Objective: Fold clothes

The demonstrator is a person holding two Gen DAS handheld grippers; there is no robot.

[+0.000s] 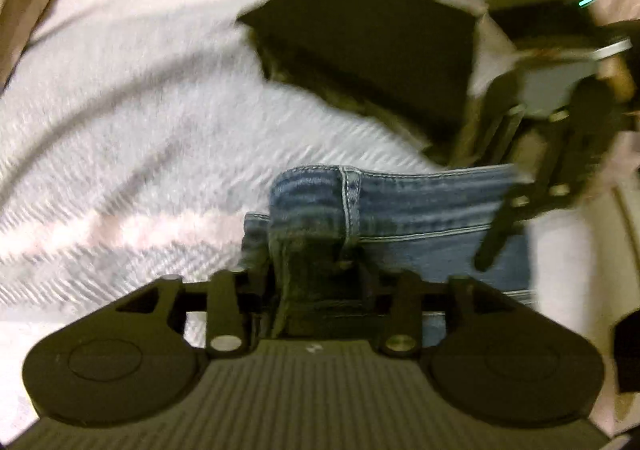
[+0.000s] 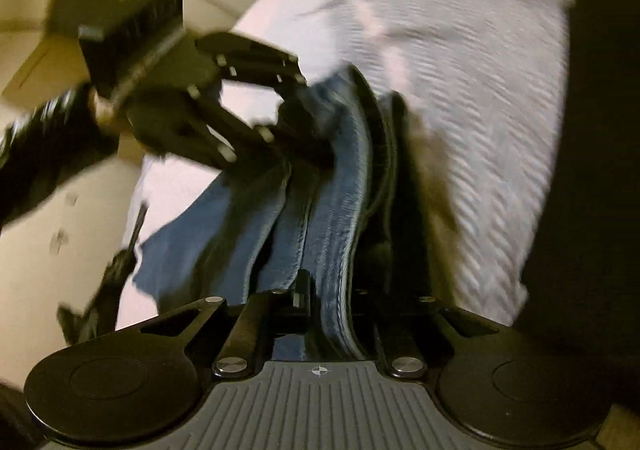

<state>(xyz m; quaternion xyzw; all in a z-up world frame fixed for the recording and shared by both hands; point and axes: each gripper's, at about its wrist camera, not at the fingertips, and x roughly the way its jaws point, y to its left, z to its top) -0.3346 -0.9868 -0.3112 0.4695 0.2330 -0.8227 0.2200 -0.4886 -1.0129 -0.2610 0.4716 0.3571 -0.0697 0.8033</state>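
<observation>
On the white textured bedspread (image 1: 132,97), the blue jeans (image 1: 408,217) lie bunched near the edge closest to the person; they serve as landmark here.

Beyond the jeans, further onto the bedspread, sits a dark folded item (image 1: 360,49), near but apart. To the right of the jeans the bedspread ends; pale wall and floor show there.

Right gripper (image 2: 340,282): jaws drawn together on a fold of jeans, several denim layers running up between the fingers. It holds the jeans' right side. Left gripper (image 1: 316,270): jaws partly apart, waistband bunch between them; blur hides whether the pads press, so grip uncertain.

Step in hand, as judged: gathering the jeans at two points for a fold. To do it well, left should close firmly on the waistband before any lift, both grips taking all layers, then carry together so the seam stays straight.

Room: wide bare bedspread lies left of the jeans, good for laying out. Right of them the bed edge is close; keep the denim from sliding off. Avoid dragging into the dark folded item.
</observation>
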